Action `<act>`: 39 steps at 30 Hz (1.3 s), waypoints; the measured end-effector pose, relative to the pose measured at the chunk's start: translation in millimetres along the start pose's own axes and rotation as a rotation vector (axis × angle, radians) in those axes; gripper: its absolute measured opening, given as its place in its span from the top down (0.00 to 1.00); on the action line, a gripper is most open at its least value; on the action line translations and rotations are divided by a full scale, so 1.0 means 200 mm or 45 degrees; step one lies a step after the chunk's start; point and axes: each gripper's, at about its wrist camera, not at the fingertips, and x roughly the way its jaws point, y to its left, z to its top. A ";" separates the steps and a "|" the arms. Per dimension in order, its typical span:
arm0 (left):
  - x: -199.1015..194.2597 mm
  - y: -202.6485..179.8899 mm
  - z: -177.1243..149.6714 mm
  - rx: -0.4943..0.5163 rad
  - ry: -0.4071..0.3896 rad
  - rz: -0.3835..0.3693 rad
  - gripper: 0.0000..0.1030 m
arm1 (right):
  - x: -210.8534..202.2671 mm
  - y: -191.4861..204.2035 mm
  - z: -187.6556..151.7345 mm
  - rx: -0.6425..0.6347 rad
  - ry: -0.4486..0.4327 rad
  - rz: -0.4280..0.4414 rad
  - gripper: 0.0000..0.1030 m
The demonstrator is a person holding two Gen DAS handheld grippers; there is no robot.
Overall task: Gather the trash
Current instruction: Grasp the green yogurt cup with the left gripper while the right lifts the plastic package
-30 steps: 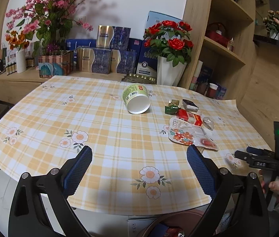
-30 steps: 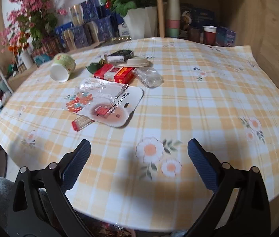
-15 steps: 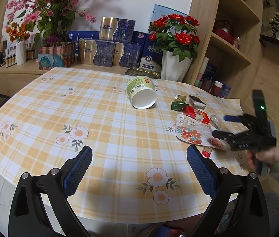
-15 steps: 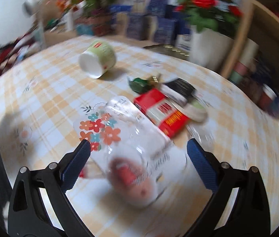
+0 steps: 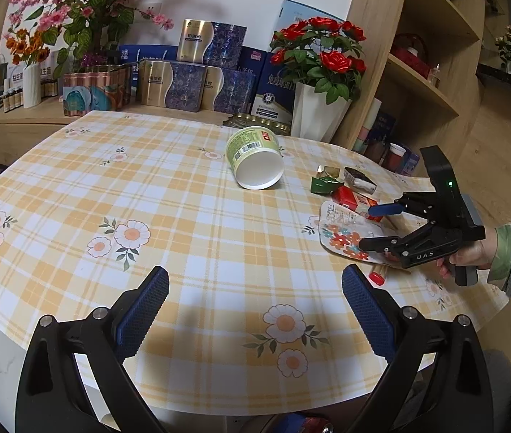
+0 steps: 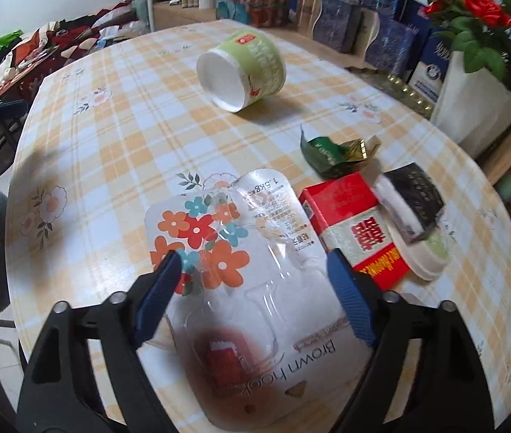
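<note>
Collecting trash from a table with a checked cloth, early stage. All the litter in view lies on the cloth and none appears gathered: a green paper cup on its side near the middle; a crumpled green wrapper; a red carton just beside a black-and-white packet; and a flat flowered blister pack near the table edge, with a small red item partly under it. No bin or bag can be made out clearly. The right gripper is lowered over the blister pack; its jaws are closing, with the pack between them, but the pads do not yet press on it and the pack lies flat. The left gripper hovers over bare cloth with jaws wide apart and nothing between them. Judged from this, the first pick is under way and every piece remains to be collected
</note>
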 end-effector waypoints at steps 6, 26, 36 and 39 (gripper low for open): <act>0.06 0.06 0.03 -0.053 0.037 -0.007 0.08 | 0.04 -0.03 0.02 0.032 0.002 0.076 0.37; 0.36 0.03 0.29 -0.211 0.117 -0.158 0.08 | -0.19 -0.07 0.00 0.370 -0.250 0.059 0.41; 0.75 -0.02 0.62 -0.151 0.201 -0.092 0.09 | -0.54 -0.13 -0.25 0.743 -0.511 -0.154 0.41; 0.90 0.02 0.69 -0.194 0.268 -0.081 0.13 | -0.61 -0.14 -0.32 0.772 -0.535 -0.189 0.41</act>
